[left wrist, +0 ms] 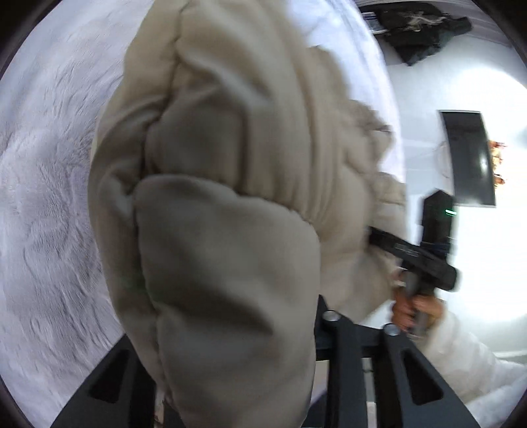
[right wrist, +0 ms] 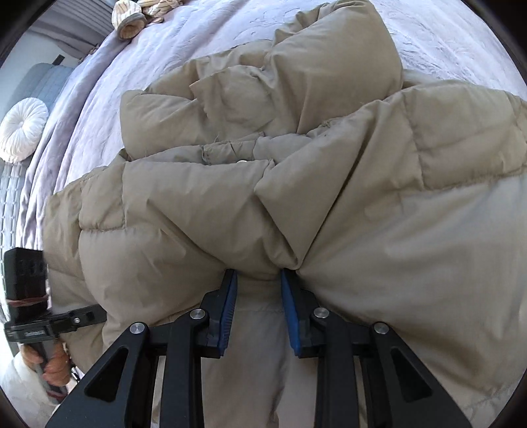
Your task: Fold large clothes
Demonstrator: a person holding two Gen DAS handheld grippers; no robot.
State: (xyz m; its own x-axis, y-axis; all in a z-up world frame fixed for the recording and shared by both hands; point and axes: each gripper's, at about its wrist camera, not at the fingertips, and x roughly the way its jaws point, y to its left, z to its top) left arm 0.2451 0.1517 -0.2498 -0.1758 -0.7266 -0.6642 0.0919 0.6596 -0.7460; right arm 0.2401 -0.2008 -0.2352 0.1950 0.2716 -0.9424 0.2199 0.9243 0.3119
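the beige puffer jacket (right wrist: 296,171) lies bunched on the bed (right wrist: 158,49), and everything else is placed from it. the right hand-held gripper (right wrist: 258,293) sits at the jacket's near edge with its blue pads (right wrist: 229,316) set a little apart and a pinch of padded fabric gathered between them, so it has hold of the jacket. the left hand-held gripper (right wrist: 49,321) shows at the jacket's left edge in the right wrist view, its front buried in the fabric. in its own view the jacket (left wrist: 214,197) hangs draped right over the fingers, so i cannot tell how far they are open, though it looks likely to be carrying that side.

as a judgement, the fold is at an early or middle stage: the jacket is heaped and creased, one padded part thrown over the body, no flat neat layers yet. spreading, squaring and the final folds appear to remain.

beyond the jacket, a striped garment (right wrist: 131,19) lies at the bed's far edge, and a round white cushion (right wrist: 23,128) sits off the bed's left side.
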